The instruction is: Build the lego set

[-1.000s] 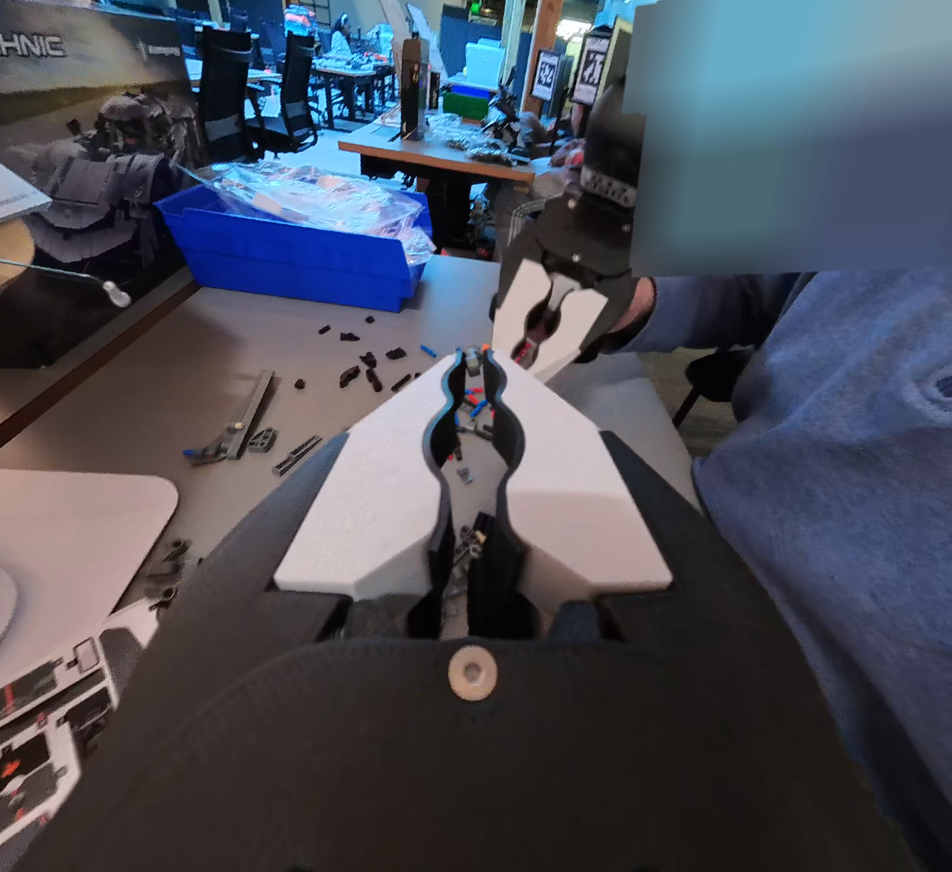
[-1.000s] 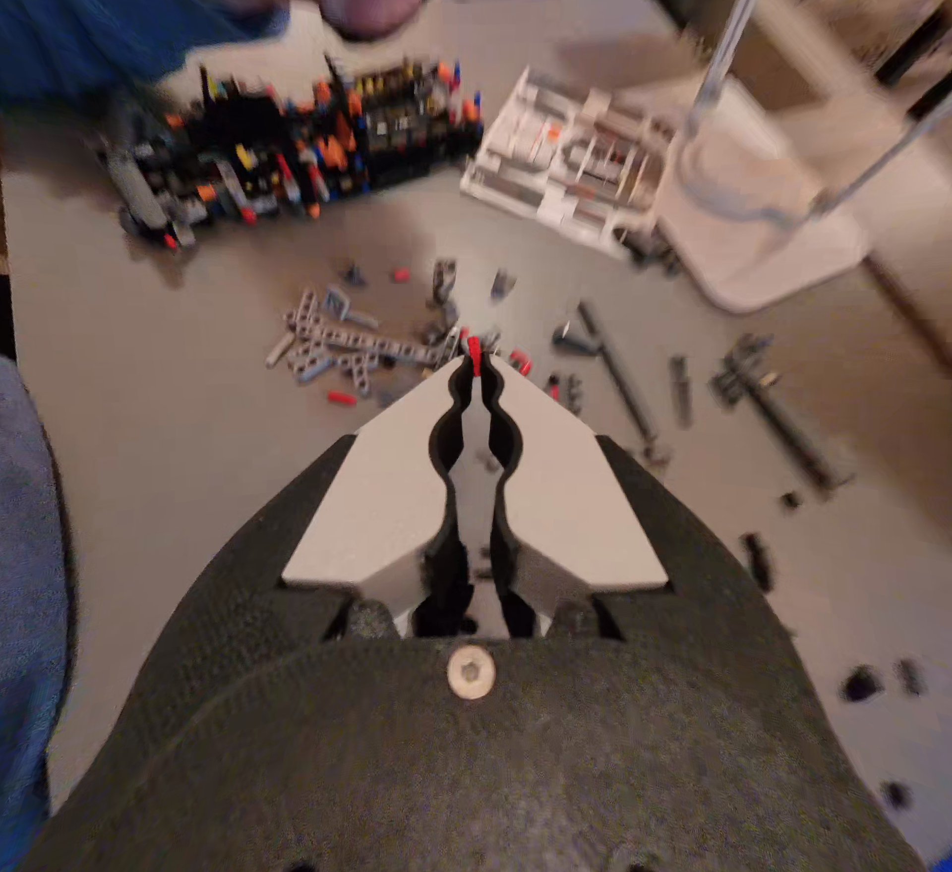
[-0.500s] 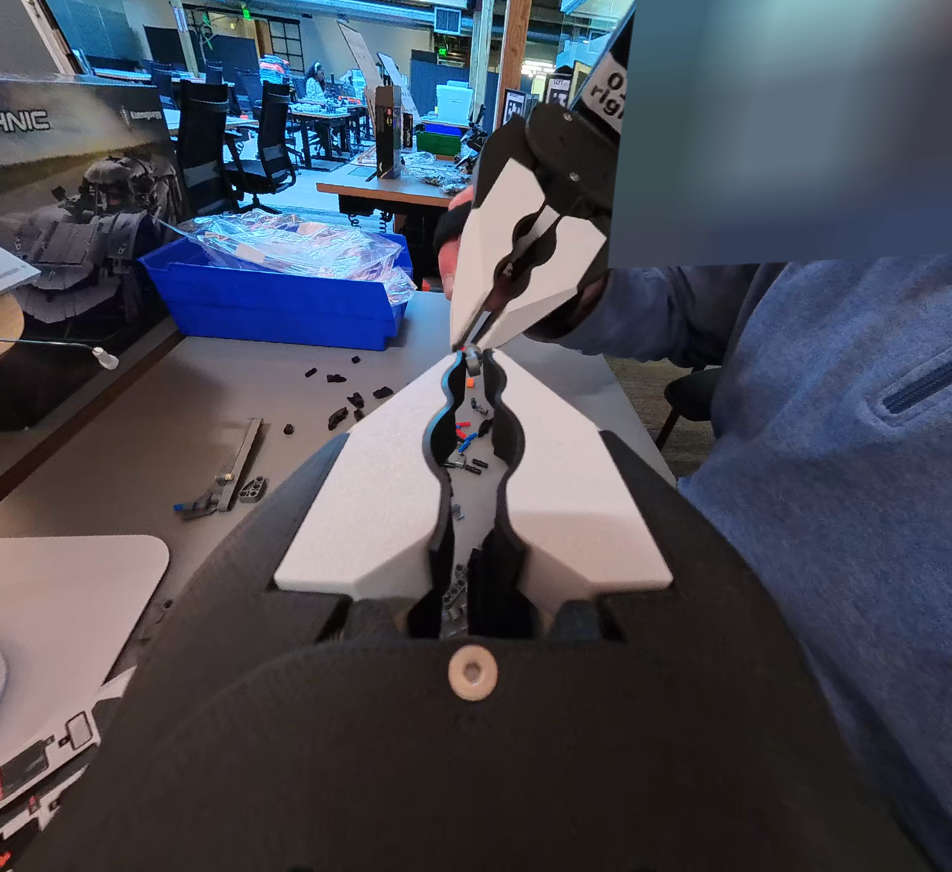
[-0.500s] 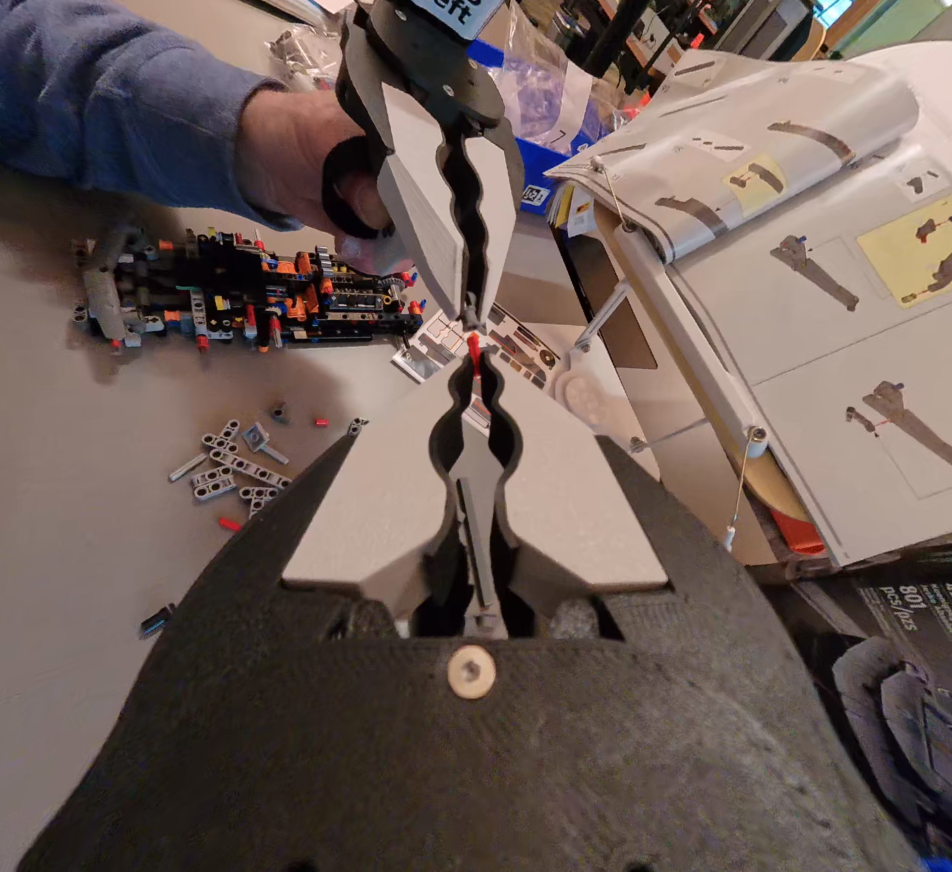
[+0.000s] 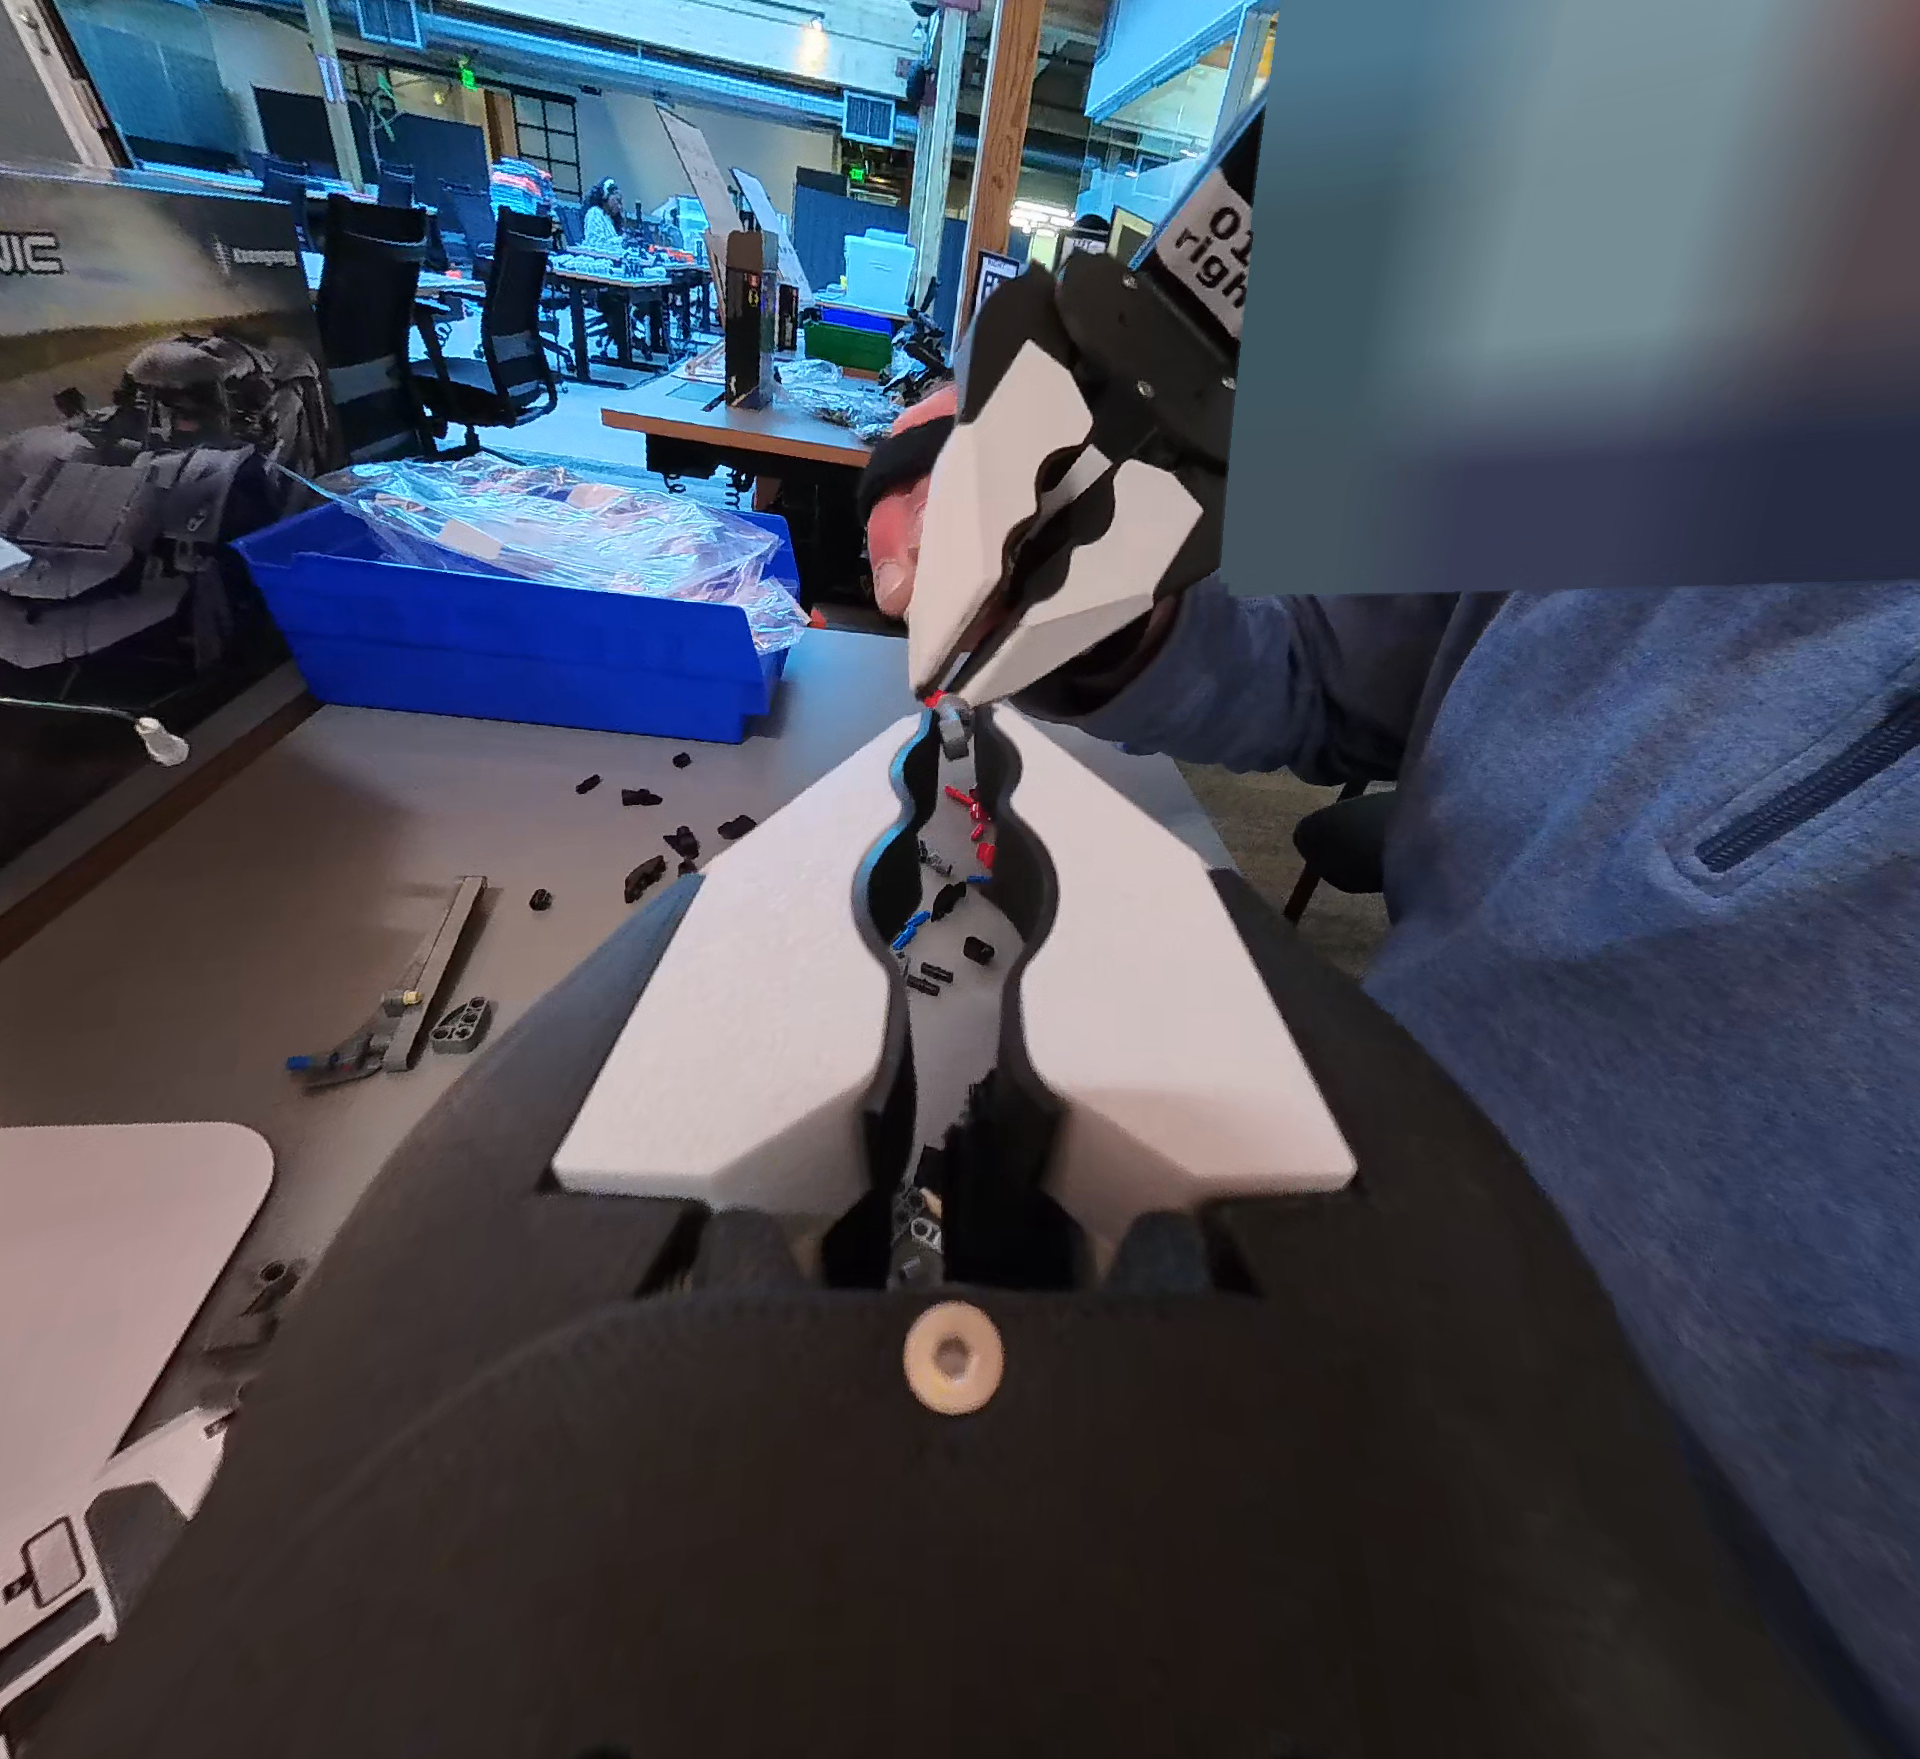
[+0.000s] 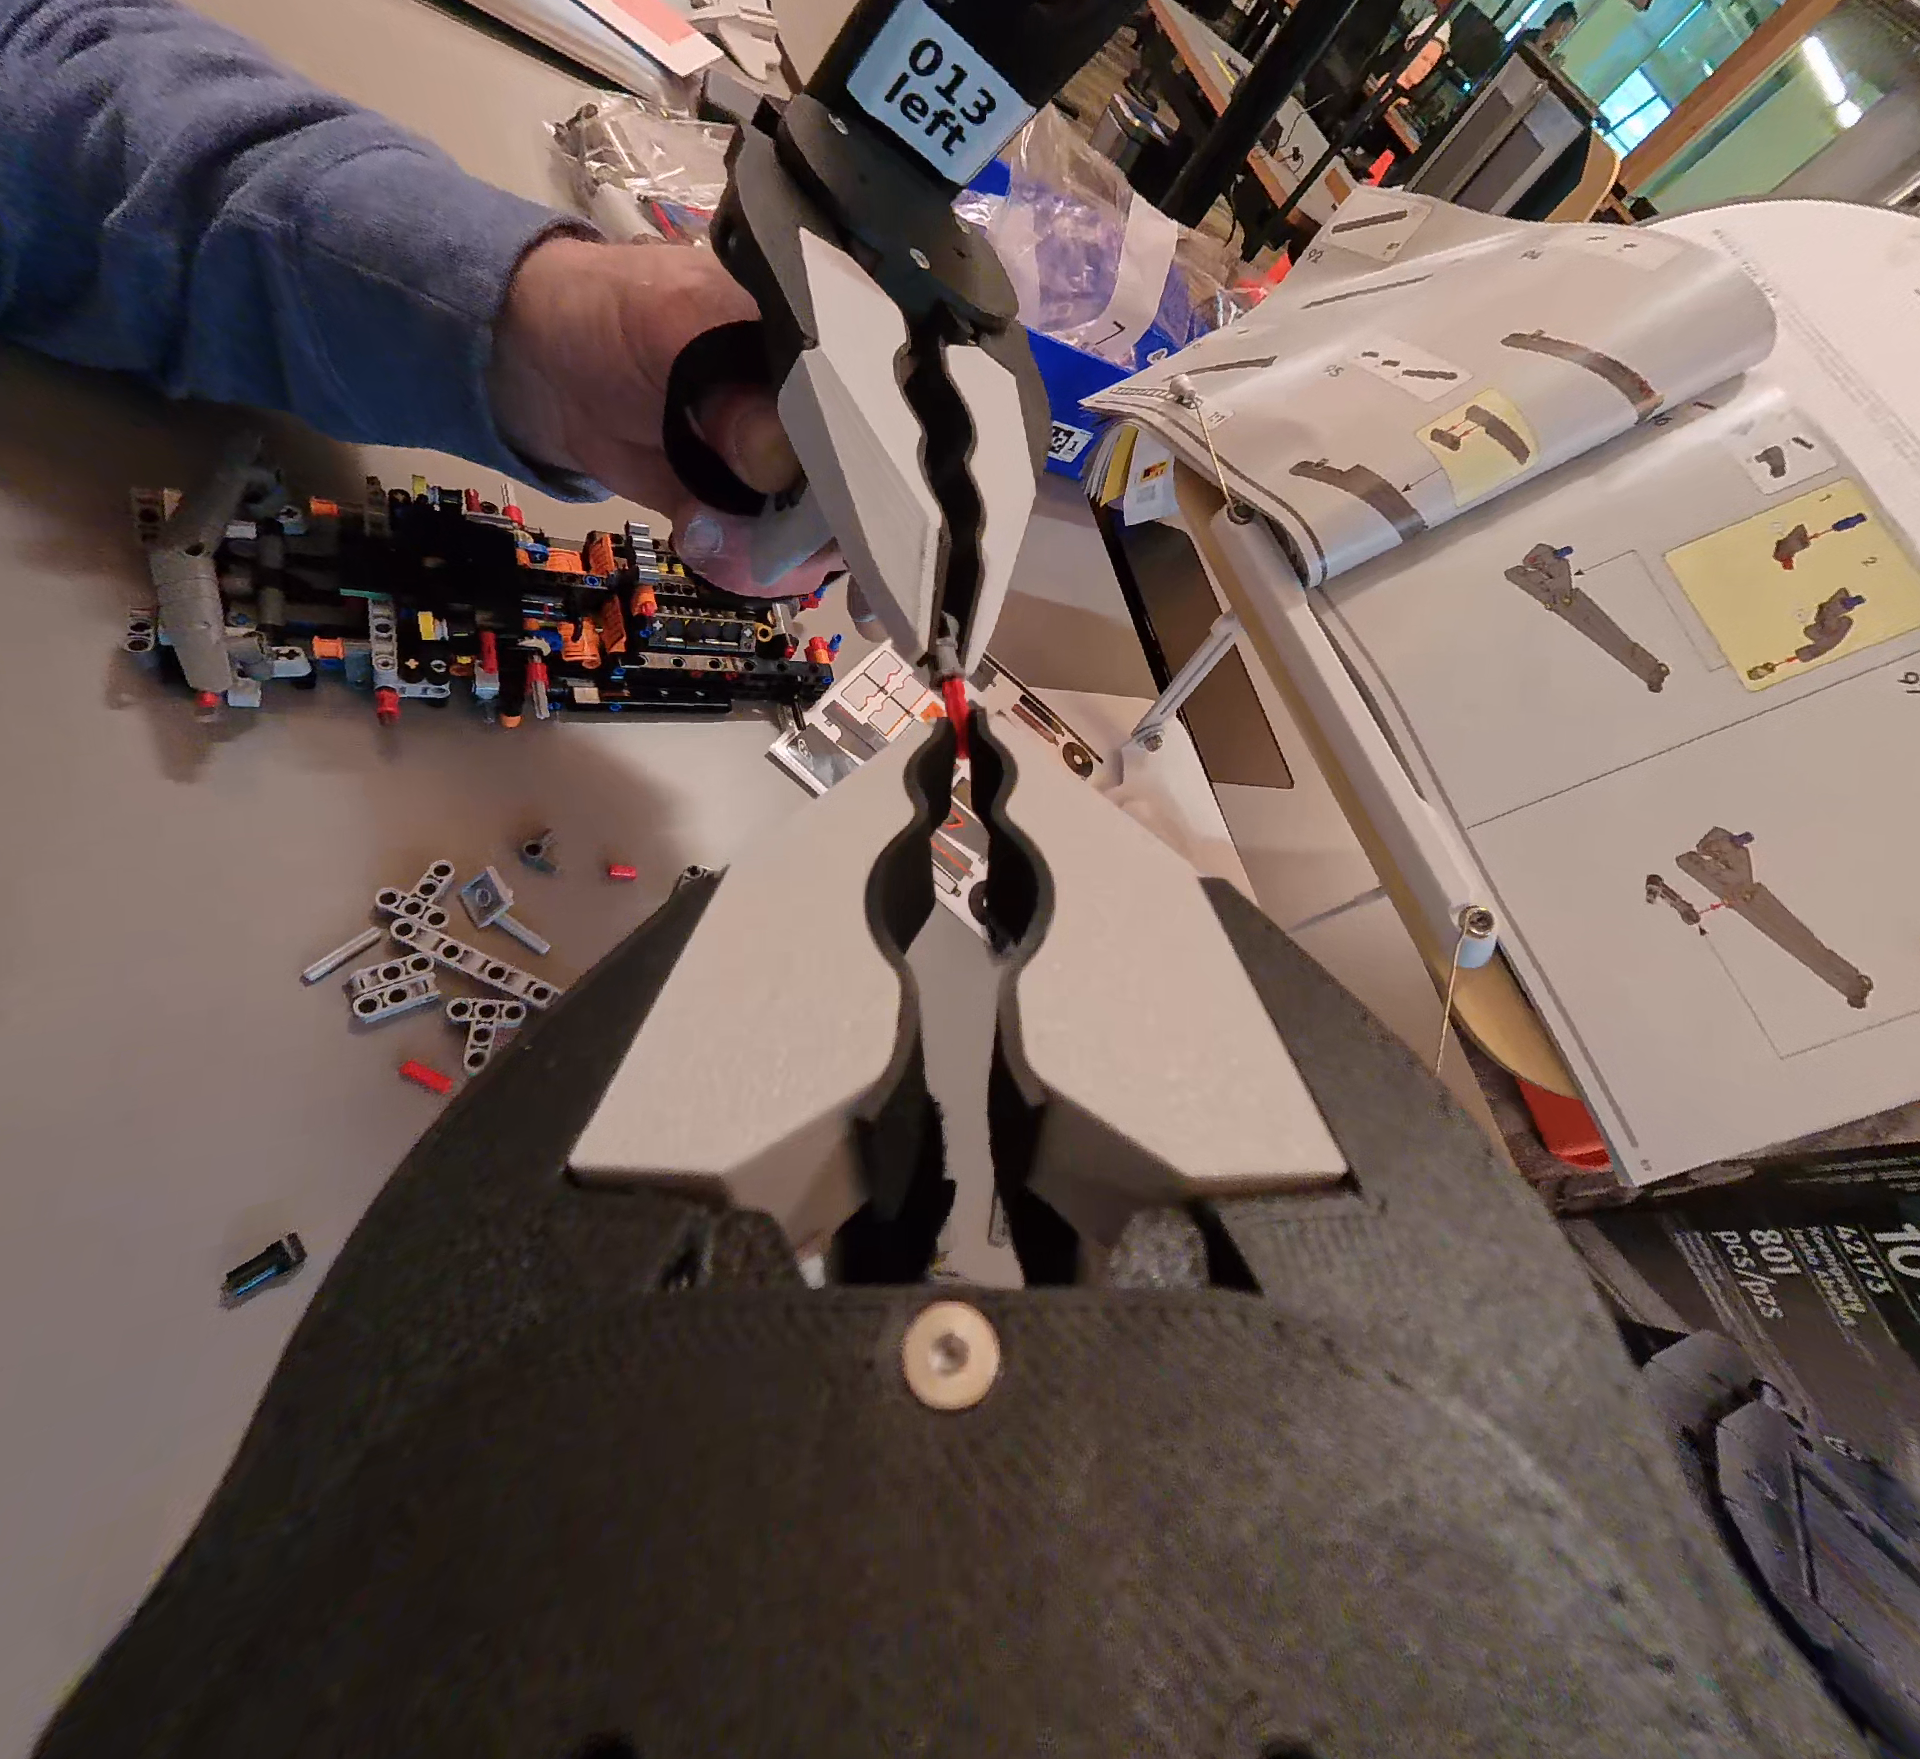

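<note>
My left gripper (image 5: 954,730) is shut on a small grey connector piece (image 5: 956,735), held in the air above the table. My right gripper (image 6: 958,730) is shut on a thin red axle (image 6: 956,710). The two grippers meet tip to tip: in the right wrist view the left gripper (image 6: 940,644) comes down from above with the grey connector (image 6: 943,653) touching the axle's end. In the left wrist view the right gripper (image 5: 940,686) shows the red axle tip (image 5: 935,698) at the connector. The partly built black and orange model (image 6: 468,608) lies on the table at the left.
Loose grey beams and red pins (image 6: 436,966) lie on the table (image 6: 260,878). An open instruction booklet (image 6: 1662,670) stands on a holder at the right. A blue bin (image 5: 499,629) with plastic bags sits at the back. Small black pieces (image 5: 665,836) and a grey beam assembly (image 5: 416,992) lie on the table. Less than 4 cm separates the two grippers' tips.
Both grippers rose from low over the table and came together in the air. The red axle now touches the grey connector, closer than half a second ago.
</note>
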